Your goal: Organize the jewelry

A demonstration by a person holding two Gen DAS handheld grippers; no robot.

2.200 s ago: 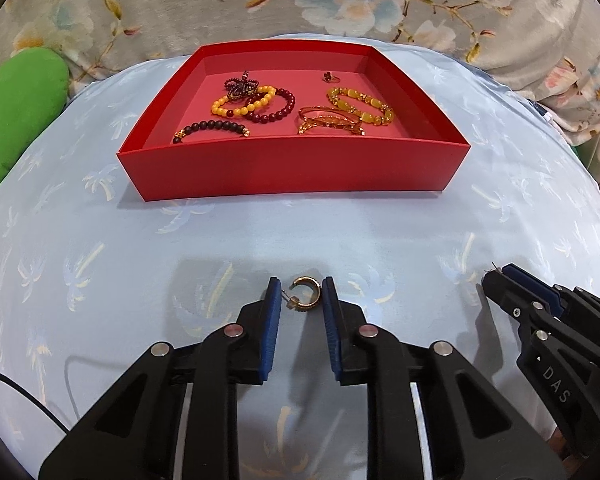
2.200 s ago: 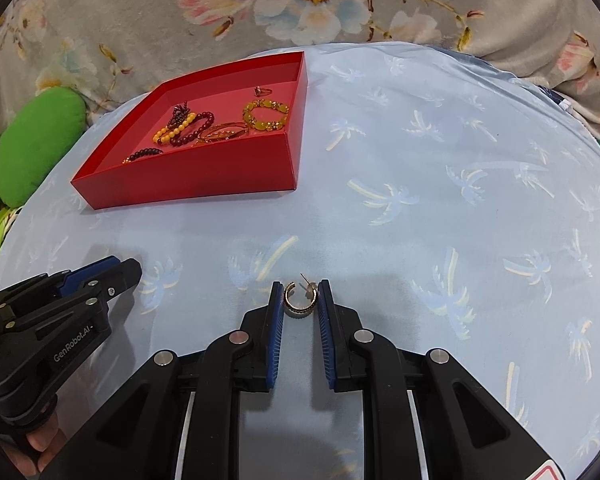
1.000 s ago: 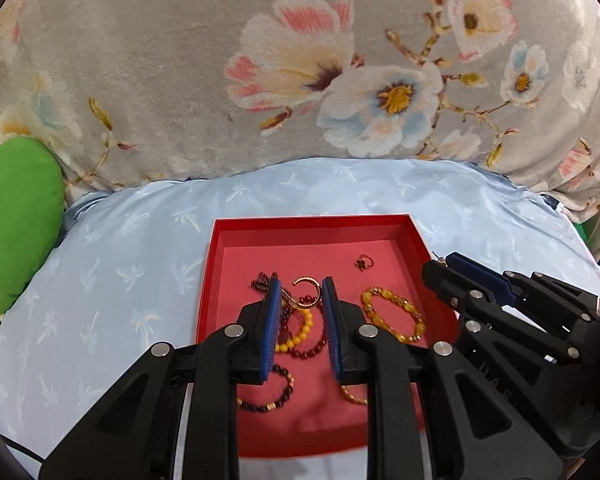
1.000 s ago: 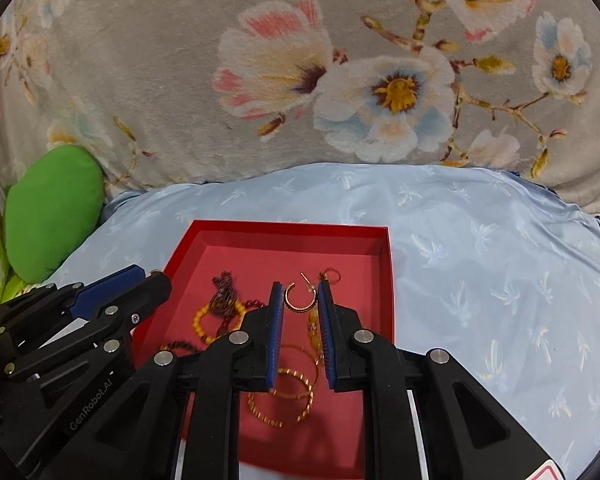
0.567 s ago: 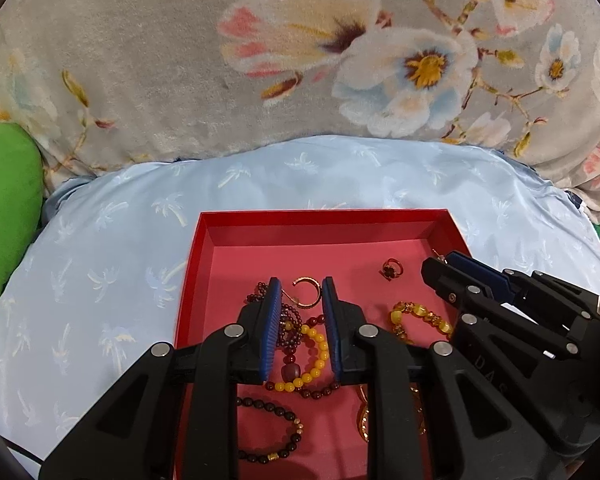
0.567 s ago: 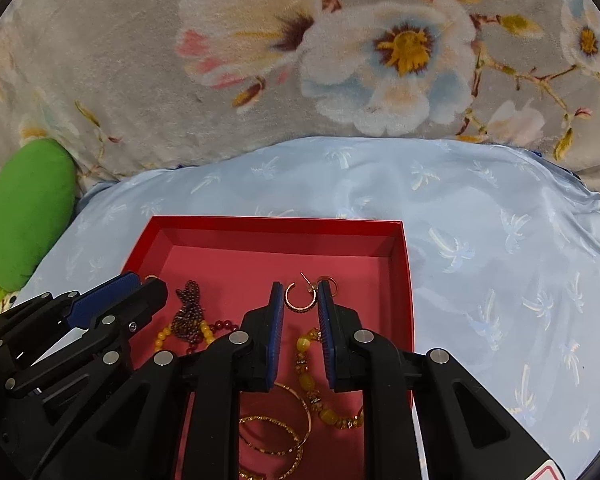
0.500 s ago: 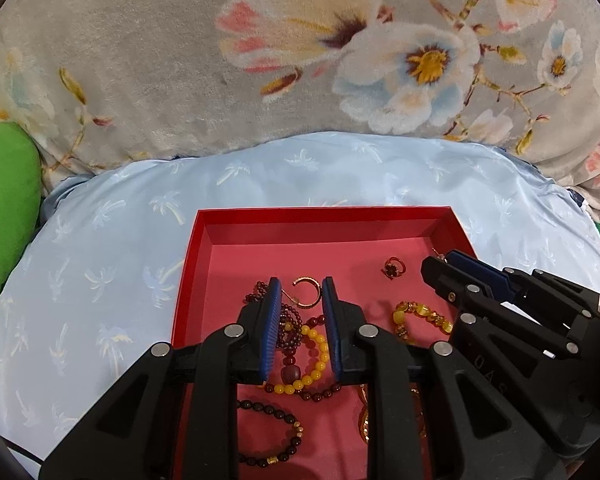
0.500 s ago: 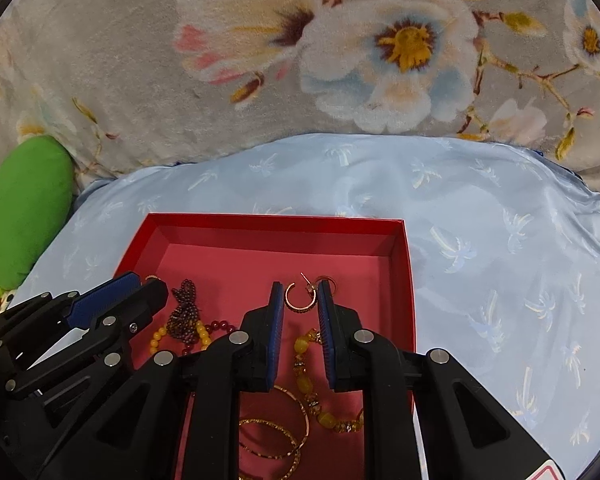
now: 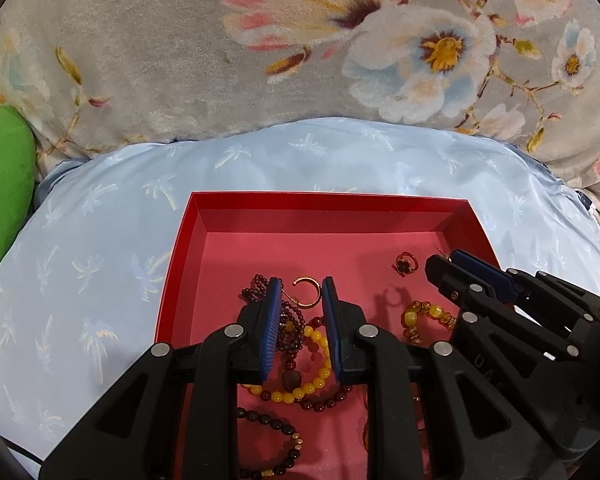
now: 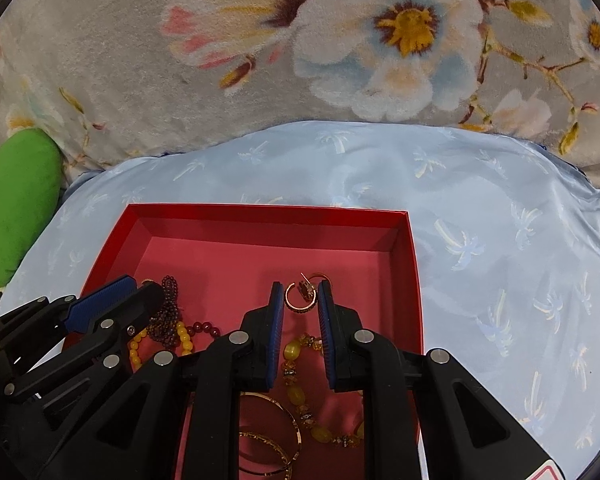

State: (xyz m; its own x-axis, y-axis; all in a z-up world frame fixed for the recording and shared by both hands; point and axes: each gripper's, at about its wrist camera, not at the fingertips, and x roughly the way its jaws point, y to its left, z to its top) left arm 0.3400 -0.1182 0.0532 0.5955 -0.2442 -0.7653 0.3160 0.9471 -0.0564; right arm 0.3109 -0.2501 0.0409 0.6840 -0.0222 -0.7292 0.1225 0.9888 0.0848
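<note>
Over the red box (image 9: 180,264) now, no longer above the bed, your left hand-held gripper (image 9: 300,300) and right hand-held gripper (image 10: 300,300) each pinch an earring (image 9: 306,294), ready to release inside.

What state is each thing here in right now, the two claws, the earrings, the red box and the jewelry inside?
Left gripper: shut on a gold hoop earring, above the box.
Right gripper: shut on a second gold hoop earring, above the box.
Red box: open, no lid, on the blue cloth.
Bead bracelets: loose on the box floor, overlapping.
Gold bangles: lying flat in the box.
</note>
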